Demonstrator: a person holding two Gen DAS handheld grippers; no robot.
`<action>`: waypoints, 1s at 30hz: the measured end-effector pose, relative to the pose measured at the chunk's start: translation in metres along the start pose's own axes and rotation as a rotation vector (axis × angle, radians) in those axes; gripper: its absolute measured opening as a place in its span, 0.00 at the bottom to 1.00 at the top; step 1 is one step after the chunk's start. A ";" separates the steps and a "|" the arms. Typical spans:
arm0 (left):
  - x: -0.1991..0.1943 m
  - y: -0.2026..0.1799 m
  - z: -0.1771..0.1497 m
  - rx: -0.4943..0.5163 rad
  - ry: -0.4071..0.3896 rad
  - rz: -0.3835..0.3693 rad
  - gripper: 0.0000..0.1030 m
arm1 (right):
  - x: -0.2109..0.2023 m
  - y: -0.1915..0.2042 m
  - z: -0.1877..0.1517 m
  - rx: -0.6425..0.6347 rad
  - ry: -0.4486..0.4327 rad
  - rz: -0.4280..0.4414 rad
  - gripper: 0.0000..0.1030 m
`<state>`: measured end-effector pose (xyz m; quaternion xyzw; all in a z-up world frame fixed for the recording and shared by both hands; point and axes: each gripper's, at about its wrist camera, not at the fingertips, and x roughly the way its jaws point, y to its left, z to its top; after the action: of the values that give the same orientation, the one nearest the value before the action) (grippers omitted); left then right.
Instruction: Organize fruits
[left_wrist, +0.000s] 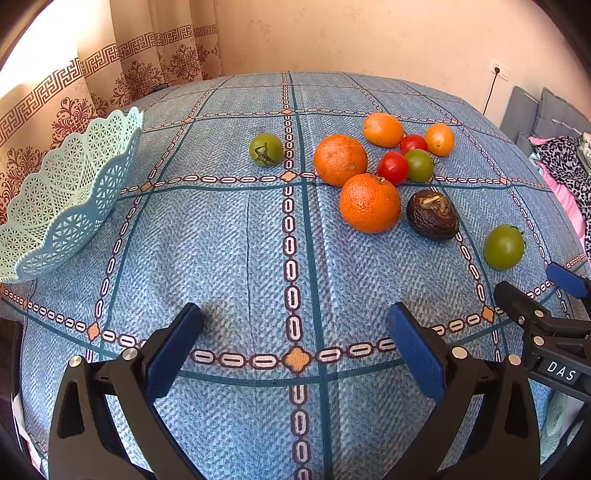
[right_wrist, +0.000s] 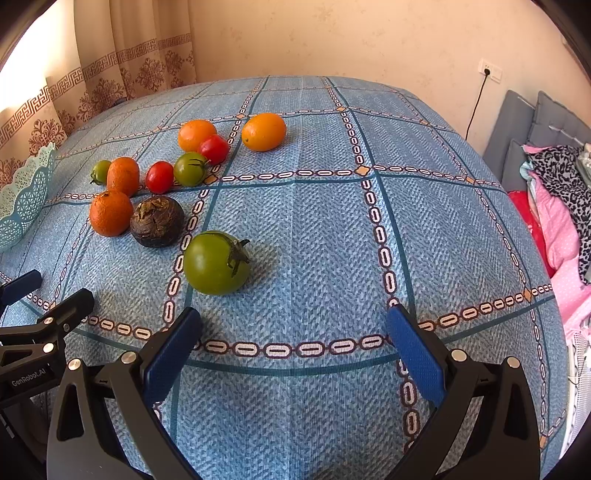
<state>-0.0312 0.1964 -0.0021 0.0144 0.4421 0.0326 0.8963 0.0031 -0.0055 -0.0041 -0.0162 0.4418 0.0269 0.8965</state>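
Fruit lies on a blue checked tablecloth (left_wrist: 229, 236). Two oranges (left_wrist: 370, 204) sit mid-right, with two red tomatoes (left_wrist: 392, 168) and a green one (left_wrist: 419, 165) behind them. A dark wrinkled fruit (left_wrist: 433, 215) rests beside the nearer orange. One green tomato (left_wrist: 266, 149) lies apart at centre. Another green tomato (right_wrist: 216, 263) sits just ahead of my right gripper (right_wrist: 295, 336), which is open and empty. My left gripper (left_wrist: 295, 332) is open and empty too, well short of the fruit. A pale blue lattice basket (left_wrist: 62, 192) stands at the left edge.
Two small yellow-orange fruits (right_wrist: 264, 132) lie at the back of the pile. Patterned curtains (left_wrist: 110, 74) hang behind the basket. A grey headboard and pink bedding (right_wrist: 554, 206) lie past the table's right edge. A wall socket with a cable (right_wrist: 489, 72) is on the back wall.
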 end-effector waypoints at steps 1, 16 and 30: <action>0.000 0.000 0.000 0.001 0.000 0.001 0.98 | 0.000 0.000 0.000 -0.001 0.001 0.000 0.95; 0.000 0.000 0.000 0.000 0.001 0.000 0.98 | -0.002 0.003 -0.001 -0.008 0.003 0.003 0.95; 0.001 0.000 -0.001 0.001 0.001 0.001 0.98 | -0.013 0.000 -0.005 -0.026 -0.018 0.078 0.95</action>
<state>-0.0311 0.1961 -0.0031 0.0149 0.4427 0.0327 0.8959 -0.0089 -0.0057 0.0033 -0.0104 0.4336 0.0679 0.8985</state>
